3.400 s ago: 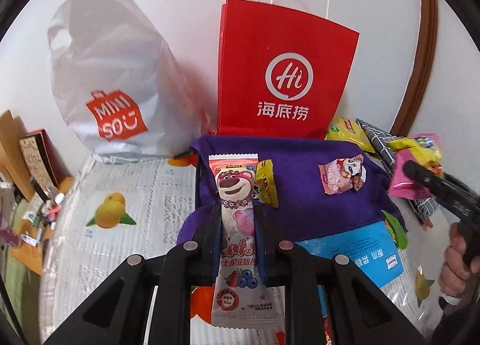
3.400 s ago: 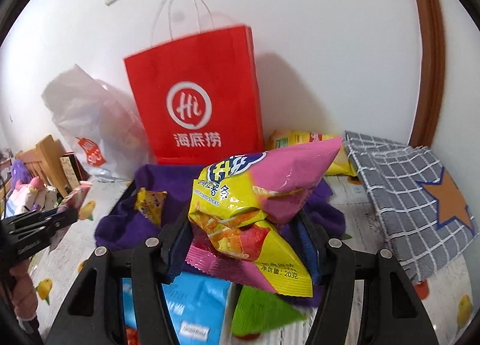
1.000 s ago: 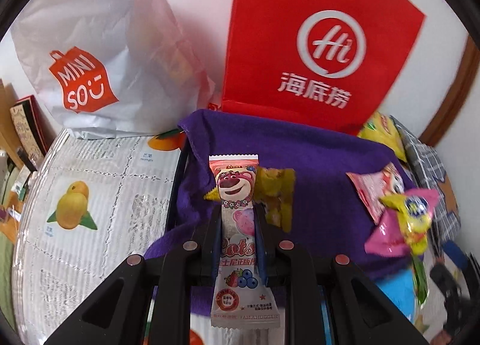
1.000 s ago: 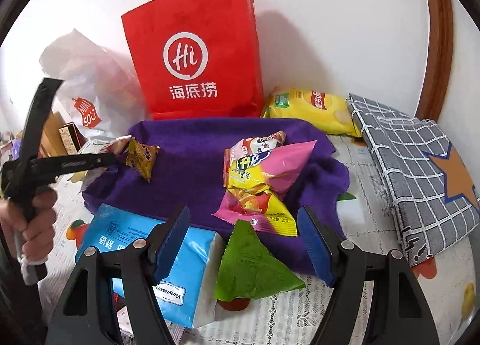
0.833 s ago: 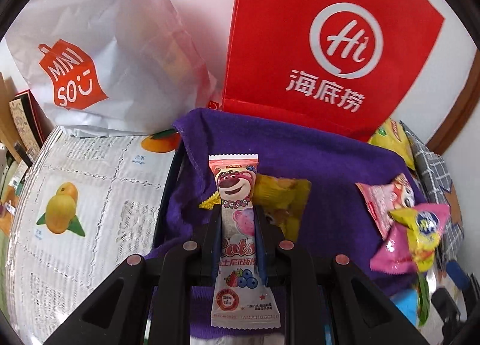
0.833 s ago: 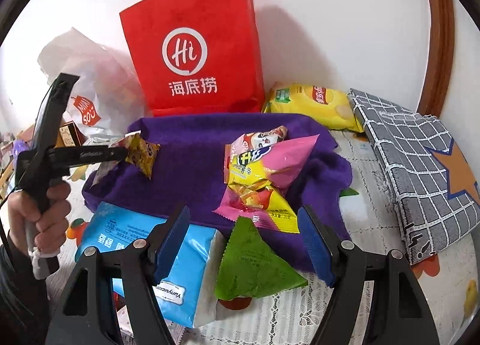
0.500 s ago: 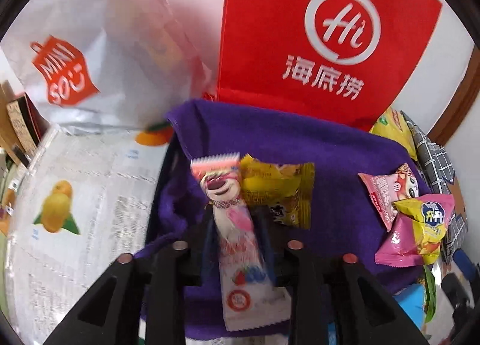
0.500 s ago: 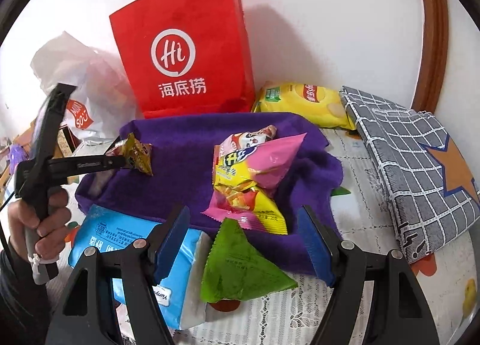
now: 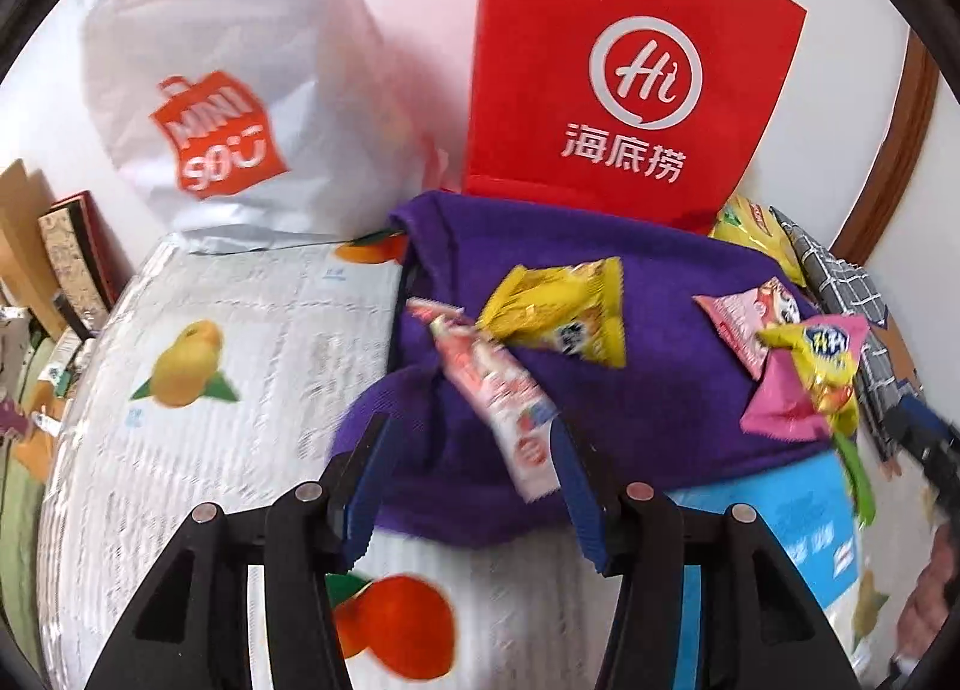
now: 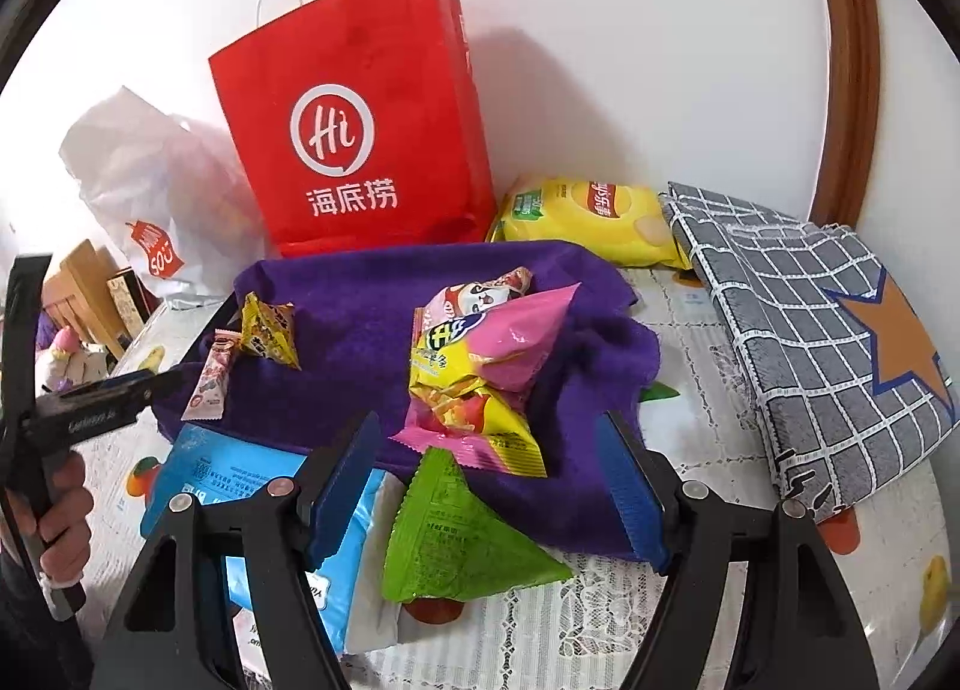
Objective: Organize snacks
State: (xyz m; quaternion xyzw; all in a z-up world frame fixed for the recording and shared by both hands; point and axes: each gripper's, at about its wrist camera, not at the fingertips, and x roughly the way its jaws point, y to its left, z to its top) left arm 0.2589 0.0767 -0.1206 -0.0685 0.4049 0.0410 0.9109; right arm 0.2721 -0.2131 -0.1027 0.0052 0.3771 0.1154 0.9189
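My left gripper is open just before the near left edge of the purple cloth. The pink bear bar lies loose and tilted on the cloth, its lower end between the jaws; it also shows in the right wrist view. A yellow candy packet lies just behind it. My right gripper is open and empty over a green triangular packet. The pink-and-yellow chip bag rests on the cloth over a pink panda packet.
A red paper bag and a white plastic bag stand against the wall. A yellow chip bag and a grey checked cloth lie at the right. A blue tissue pack lies before the purple cloth.
My left gripper opened and let go of the pink bear bar, which fell tilted onto the cloth, and it drew back. The right gripper stayed open and barely moved.
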